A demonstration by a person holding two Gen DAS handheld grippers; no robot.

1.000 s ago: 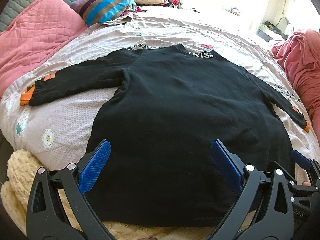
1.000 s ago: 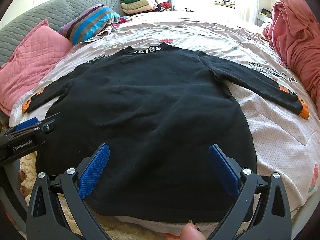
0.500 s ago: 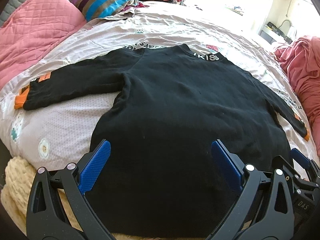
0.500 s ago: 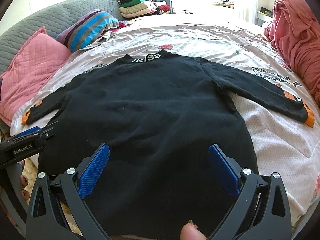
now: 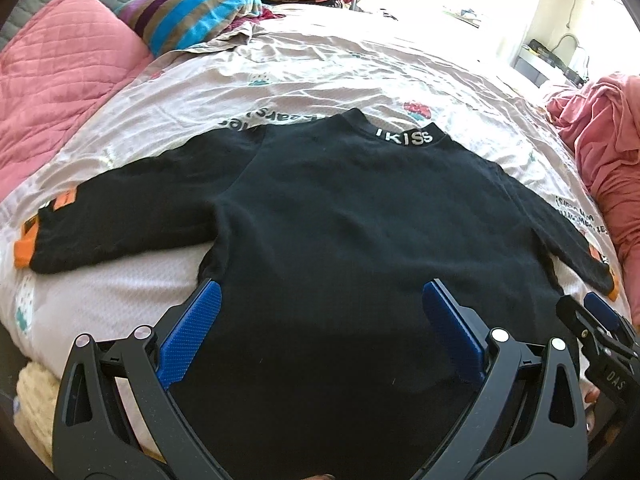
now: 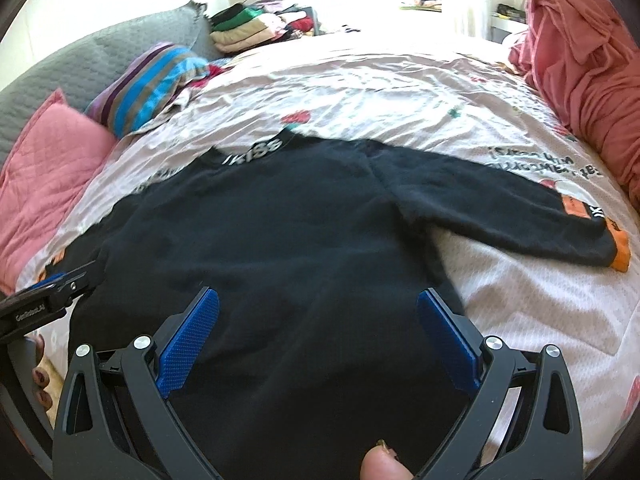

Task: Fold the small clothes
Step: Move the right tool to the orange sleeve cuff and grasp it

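Observation:
A black long-sleeved sweater (image 5: 360, 232) with orange cuffs and a white-lettered collar lies flat on the bed, sleeves spread out to both sides; it also shows in the right wrist view (image 6: 280, 248). My left gripper (image 5: 320, 312) is open and empty above the sweater's lower left part. My right gripper (image 6: 318, 316) is open and empty above its lower right part. The right gripper's tip shows at the right edge of the left wrist view (image 5: 600, 332). The left gripper's tip shows at the left edge of the right wrist view (image 6: 48, 296). The hem is hidden below both grippers.
The bed has a pale printed cover (image 5: 320, 72). Pink pillows (image 5: 60, 88) and a striped pillow (image 5: 192, 20) lie at the left. A pink blanket heap (image 6: 580, 60) lies at the right. Folded clothes (image 6: 248, 28) are stacked at the back.
Both grippers have moved forward over the sweater, from its hem towards its middle, and stayed open. The sweater has not moved.

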